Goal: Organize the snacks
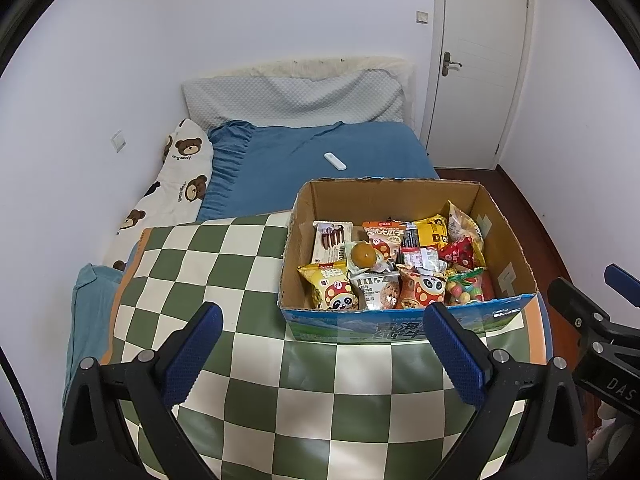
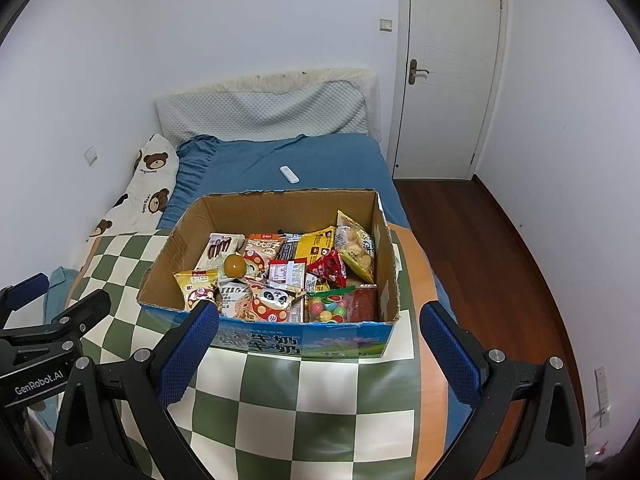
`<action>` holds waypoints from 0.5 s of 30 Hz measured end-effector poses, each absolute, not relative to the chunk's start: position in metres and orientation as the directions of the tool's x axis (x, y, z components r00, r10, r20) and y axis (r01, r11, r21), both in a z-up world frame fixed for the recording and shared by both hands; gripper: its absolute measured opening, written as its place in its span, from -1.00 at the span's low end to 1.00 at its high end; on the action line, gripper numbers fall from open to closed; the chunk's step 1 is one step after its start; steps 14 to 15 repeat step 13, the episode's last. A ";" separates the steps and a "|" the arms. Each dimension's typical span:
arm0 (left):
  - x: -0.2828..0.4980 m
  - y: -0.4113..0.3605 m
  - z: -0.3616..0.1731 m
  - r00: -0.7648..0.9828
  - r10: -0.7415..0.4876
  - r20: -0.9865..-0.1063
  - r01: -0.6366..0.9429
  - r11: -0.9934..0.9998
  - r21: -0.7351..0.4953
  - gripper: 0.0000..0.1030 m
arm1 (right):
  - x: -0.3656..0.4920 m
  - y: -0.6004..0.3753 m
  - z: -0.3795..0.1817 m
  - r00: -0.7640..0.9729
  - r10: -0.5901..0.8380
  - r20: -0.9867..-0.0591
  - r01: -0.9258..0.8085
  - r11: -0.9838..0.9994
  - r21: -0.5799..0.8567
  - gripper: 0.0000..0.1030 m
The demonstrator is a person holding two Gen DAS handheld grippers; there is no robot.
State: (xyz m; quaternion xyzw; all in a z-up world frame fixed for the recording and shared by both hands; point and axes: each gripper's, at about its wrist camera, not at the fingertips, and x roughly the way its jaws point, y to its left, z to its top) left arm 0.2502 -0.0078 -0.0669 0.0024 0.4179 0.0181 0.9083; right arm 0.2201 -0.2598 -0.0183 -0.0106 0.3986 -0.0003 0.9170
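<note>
Snacks (image 2: 280, 276) lay heaped inside the box (image 2: 264, 204), fitting tidied or unsorted alike, while left tongs (image 1: 322, 344) and right tongs (image 2: 320, 344) hovered apart, empty, before that box.

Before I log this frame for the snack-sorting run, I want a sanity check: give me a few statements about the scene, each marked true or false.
1. The cardboard box holds snack packets. True.
2. The left gripper is shut on a packet. False: its jaws are wide open and hold nothing.
3. The box stands on a green-and-cream checkered mat. True.
4. The white remote lies inside the box. False: it lies on the blue bedsheet beyond the box.
5. The right gripper is open. True.
6. The door stands open. False: it is closed.
</note>
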 end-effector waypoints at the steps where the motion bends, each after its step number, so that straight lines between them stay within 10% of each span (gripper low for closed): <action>1: 0.250 -0.008 -0.067 0.651 0.035 -0.758 -0.031 0.999 0.020 1.00 | 0.220 -0.260 -0.018 0.682 -0.009 -0.731 -0.008 1.000 -0.019 0.99; 15: 0.249 -0.010 -0.066 0.660 0.040 -0.751 -0.035 0.999 0.023 1.00 | 0.218 -0.259 -0.018 0.681 -0.010 -0.732 -0.009 1.000 -0.022 0.99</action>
